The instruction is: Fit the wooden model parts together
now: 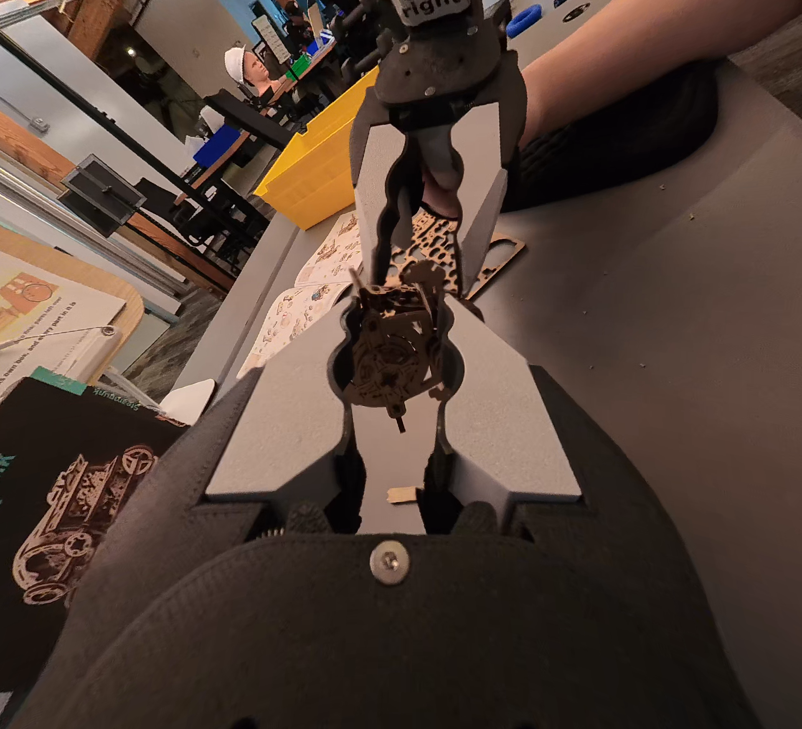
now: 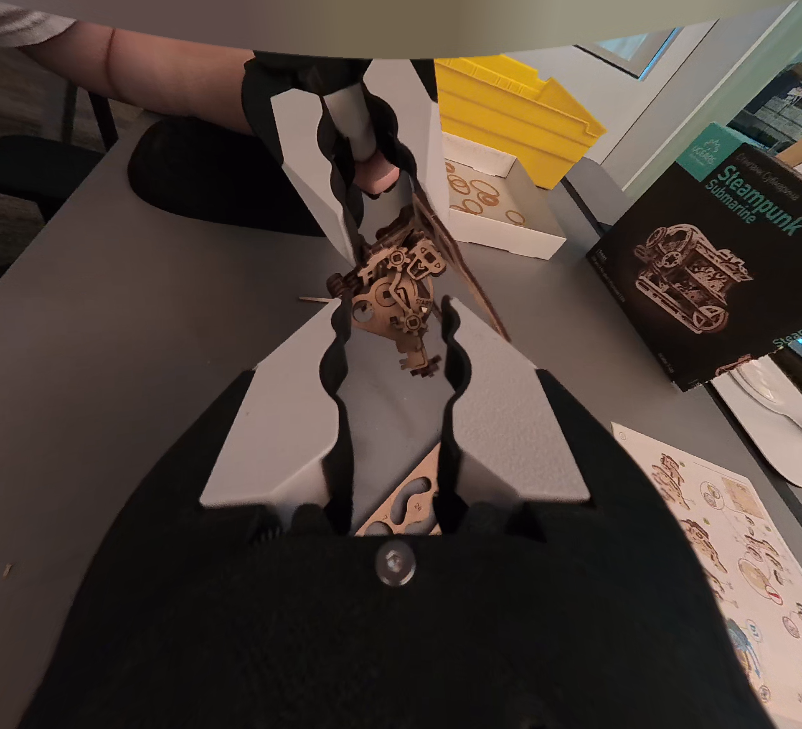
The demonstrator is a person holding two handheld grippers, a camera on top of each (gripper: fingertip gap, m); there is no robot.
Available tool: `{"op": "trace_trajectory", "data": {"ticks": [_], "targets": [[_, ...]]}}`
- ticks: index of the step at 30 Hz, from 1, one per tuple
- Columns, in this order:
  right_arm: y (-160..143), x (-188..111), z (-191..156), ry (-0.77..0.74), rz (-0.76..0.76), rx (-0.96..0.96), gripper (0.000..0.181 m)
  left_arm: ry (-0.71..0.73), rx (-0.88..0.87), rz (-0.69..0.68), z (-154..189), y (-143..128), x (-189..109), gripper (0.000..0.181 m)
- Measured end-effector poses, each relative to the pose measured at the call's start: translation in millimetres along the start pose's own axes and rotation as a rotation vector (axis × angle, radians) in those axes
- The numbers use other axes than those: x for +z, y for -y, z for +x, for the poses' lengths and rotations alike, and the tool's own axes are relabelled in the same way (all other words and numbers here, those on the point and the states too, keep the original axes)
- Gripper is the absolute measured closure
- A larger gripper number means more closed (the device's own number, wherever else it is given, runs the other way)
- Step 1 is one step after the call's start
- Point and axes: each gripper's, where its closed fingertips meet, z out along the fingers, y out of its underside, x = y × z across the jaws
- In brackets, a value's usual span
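Note:
A small wooden gear assembly (image 1: 390,356) is clamped between the grey fingers of my left gripper (image 1: 397,317) and held above the grey table (image 1: 629,317). In the right wrist view the same model (image 2: 390,296) hangs from the left gripper (image 2: 386,248), which comes down from above. My right gripper (image 2: 395,313) is open, with one jaw on each side of the model's lower end. I cannot tell whether either jaw touches the wood. In the left wrist view the right gripper (image 1: 419,283) reaches in from the top toward the model's far end.
A cut-out wooden sheet (image 1: 490,252) lies on the table under the right gripper (image 2: 403,508). Around it are a yellow bin (image 2: 512,118), a white tray of rubber rings (image 2: 499,204), a black kit box (image 2: 703,274), an instruction booklet (image 2: 716,556) and a black arm pad (image 2: 208,178). Left and right tips are no more than a few centimetres apart.

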Motion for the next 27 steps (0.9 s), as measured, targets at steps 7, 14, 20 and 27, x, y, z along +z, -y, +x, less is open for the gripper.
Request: {"op": "trace_trajectory", "data": {"ticks": [7, 14, 20, 27], "targets": [[2.1, -1.6, -0.8, 0.063, 0.039, 0.130, 0.135, -0.016, -0.027, 0.027, 1.6, 7.0, -1.4, 0.148], [3.5, -3.3, -7.3, 0.175, 0.071, 0.268, 0.143, -0.033, -0.083, 0.057, 0.9, 13.0, -3.6, 0.149], [7.4, -5.2, -8.5, 0.180, 0.077, 0.262, 0.157, -0.017, -0.122, 0.089, -3.8, 19.6, -5.7, 0.146], [8.8, -6.1, -0.2, 0.126, 0.099, 0.251, 0.158, 0.028, -0.126, 0.079, -11.3, 16.2, -6.0, 0.148]]}}
